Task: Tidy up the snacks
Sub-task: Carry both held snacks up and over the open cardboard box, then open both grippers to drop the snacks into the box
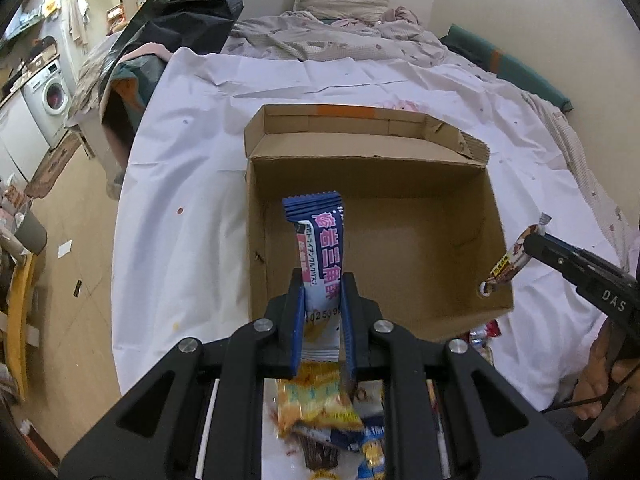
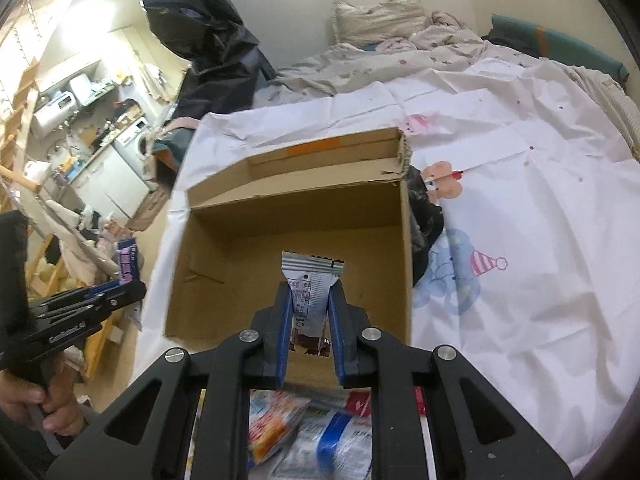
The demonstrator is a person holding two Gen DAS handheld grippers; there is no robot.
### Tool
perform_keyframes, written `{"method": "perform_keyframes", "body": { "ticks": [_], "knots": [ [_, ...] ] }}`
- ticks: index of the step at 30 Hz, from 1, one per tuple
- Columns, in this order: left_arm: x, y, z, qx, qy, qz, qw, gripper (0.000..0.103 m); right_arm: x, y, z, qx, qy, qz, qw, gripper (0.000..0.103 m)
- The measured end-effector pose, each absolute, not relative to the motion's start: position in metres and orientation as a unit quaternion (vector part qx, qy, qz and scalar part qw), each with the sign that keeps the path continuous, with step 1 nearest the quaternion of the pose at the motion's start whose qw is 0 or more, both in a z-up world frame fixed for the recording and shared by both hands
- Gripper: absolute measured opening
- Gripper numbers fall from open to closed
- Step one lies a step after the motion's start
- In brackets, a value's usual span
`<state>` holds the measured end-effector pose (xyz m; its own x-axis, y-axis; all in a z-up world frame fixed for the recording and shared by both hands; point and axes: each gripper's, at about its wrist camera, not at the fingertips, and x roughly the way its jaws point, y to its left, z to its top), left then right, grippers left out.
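An open cardboard box (image 1: pixel 496 216) (image 2: pixel 404 240) stands on the white sheet, empty inside. My left gripper (image 1: pixel 323 280) is shut on a blue-and-white snack packet (image 1: pixel 318 244), held upright over the box's near wall. My right gripper (image 2: pixel 310 286) is shut on a silver-and-brown snack packet (image 2: pixel 310 280), also over the near wall. In the left wrist view the right gripper (image 1: pixel 532 240) shows at the box's right side with its packet (image 1: pixel 508 262). In the right wrist view the left gripper (image 2: pixel 132 286) shows at the left with its packet (image 2: pixel 128 260).
A pile of loose snack packets (image 1: pixel 320 408) (image 2: pixel 304 432) lies on the sheet just in front of the box. The sheet (image 1: pixel 180 184) covers a bed with a rumpled quilt (image 1: pixel 320 36) and pillow behind. A black bag (image 1: pixel 188 4) hangs at the left; floor lies beyond the bed's left edge.
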<state>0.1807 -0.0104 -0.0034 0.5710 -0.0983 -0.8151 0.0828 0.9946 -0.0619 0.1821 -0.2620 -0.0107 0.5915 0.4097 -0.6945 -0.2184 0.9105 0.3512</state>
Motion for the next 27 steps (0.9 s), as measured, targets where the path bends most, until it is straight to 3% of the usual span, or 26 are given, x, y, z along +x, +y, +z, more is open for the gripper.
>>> {"method": "perform_keyframes", "body": {
  "ticks": [5,11,27],
  "knots": [
    [0.193,-0.009,-0.017,-0.004,0.430,-0.045,0.902,0.014,0.199,-0.258,-0.021,0.104,0.417,0.156,0.889,0.018],
    [0.199,0.000,-0.023,-0.017,0.429,-0.041,0.902,0.014,0.205,-0.259,-0.031,0.134,0.436,0.159,0.876,0.018],
    [0.201,-0.009,-0.048,0.007,0.442,-0.043,0.896,0.014,0.206,-0.229,-0.065,0.071,0.511,0.155,0.843,0.019]
  ]
}}
